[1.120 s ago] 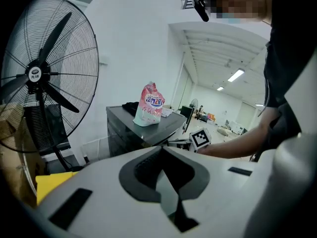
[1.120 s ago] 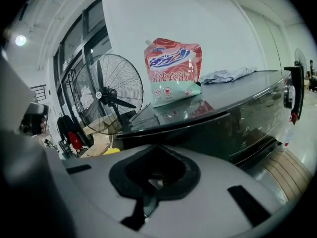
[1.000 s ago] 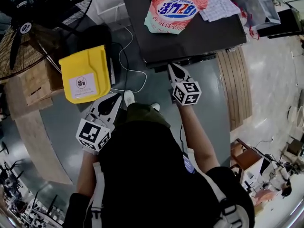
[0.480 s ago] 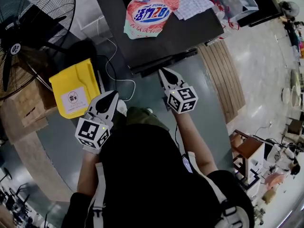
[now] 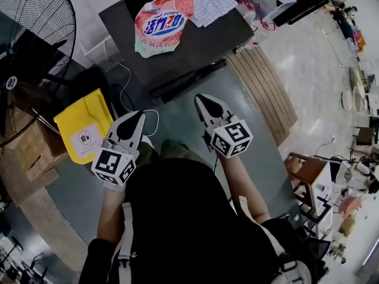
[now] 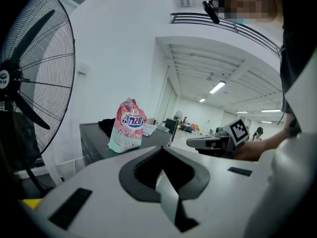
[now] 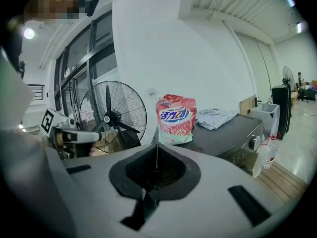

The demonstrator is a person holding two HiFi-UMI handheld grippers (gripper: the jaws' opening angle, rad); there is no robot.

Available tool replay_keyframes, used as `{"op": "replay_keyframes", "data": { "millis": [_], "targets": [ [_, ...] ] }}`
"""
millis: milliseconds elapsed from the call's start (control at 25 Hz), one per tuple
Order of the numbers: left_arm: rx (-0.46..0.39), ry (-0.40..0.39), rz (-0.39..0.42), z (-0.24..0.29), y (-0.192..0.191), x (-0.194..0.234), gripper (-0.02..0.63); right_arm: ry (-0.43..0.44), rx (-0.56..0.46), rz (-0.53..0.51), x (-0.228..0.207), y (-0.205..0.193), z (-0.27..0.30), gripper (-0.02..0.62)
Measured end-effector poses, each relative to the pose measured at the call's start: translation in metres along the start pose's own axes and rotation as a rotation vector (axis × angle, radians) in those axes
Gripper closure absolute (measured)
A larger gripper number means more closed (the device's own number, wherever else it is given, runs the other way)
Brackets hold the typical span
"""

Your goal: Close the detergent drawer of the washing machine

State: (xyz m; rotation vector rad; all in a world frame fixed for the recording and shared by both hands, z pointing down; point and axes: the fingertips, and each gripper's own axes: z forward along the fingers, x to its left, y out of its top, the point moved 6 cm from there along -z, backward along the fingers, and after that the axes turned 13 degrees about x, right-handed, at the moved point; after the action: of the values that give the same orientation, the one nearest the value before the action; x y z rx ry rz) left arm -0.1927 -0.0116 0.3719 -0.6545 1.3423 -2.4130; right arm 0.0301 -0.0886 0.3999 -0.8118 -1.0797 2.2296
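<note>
The dark grey washing machine (image 5: 189, 43) stands ahead of me, with a pink detergent bag (image 5: 157, 23) and a checked cloth (image 5: 201, 2) on its top. Its front panel (image 5: 189, 78) shows only as a dark strip from above, and I cannot pick out the drawer there. In the right gripper view the machine's front (image 7: 242, 143) carries a round knob (image 7: 255, 142). My right gripper (image 5: 200, 97) is shut and empty, a short way in front of the machine. To its left, my left gripper (image 5: 138, 115) is lower and farther from the machine, shut and empty.
A large floor fan (image 5: 29, 40) stands to the left, with a yellow bin (image 5: 83, 132) and cardboard boxes (image 5: 26, 152) below it. A white cable (image 5: 127, 81) lies on the floor. A wooden pallet (image 5: 266, 93) sits right of the machine.
The right gripper, close to the machine's front edge a second ago, now sits farther back from it. The whole view has swung, and the machine lies farther up and left.
</note>
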Motion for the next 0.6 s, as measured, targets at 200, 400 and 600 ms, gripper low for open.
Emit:
{"op": "replay_keyframes", "data": {
  "millis": [200,400,600],
  "targets": [
    [-0.026,-0.027,0.03,0.0,0.014,-0.009,0.595,-0.025,-0.069,-0.028,0.017,0.014,-0.037,0.577],
    [-0.053,-0.047,0.065,-0.003,0.028,-0.021,0.595,-0.055,-0.106,-0.067,0.034,0.024,-0.068,0.577],
    [-0.072,-0.062,0.1,-0.008,0.039,-0.032,0.595,-0.082,-0.135,-0.095,0.049,0.032,-0.093,0.577]
  ]
}}
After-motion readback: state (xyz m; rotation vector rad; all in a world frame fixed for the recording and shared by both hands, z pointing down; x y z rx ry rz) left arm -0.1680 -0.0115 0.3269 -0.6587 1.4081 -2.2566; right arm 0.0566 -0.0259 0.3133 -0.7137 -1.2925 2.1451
